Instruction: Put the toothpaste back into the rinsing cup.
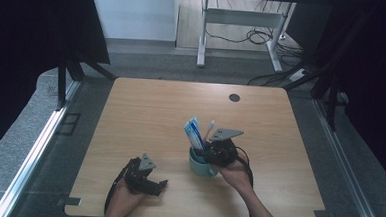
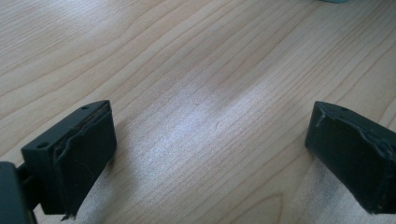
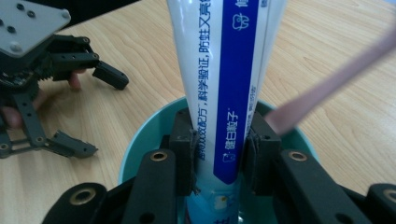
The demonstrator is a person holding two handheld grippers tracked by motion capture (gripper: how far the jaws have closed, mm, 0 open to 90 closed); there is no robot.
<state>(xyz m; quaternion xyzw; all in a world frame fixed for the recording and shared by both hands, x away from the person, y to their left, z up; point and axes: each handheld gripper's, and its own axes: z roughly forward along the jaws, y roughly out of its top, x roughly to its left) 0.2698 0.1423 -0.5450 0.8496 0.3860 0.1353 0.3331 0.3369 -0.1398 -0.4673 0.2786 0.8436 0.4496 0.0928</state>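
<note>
The left gripper [image 1: 149, 179], held in the left hand [image 1: 124, 195] low and near level, has its jaws spread wide apart, while the right gripper [image 1: 209, 152], carried by the right hand [image 1: 235, 173] with the forearm extending forward, points downward with its jaws clamped.

A lab or test room set up for recording is showing here: a bare wood-grain surface [image 1: 151, 111] is standing on grey carpet [image 1: 138, 60], dark curtains [image 1: 29, 40] are hanging at both sides, metal frame legs [image 1: 62, 84] are bracing the corners, and loose cables [image 1: 257, 37] are trailing under a white desk frame [image 1: 202, 44] beyond.
</note>
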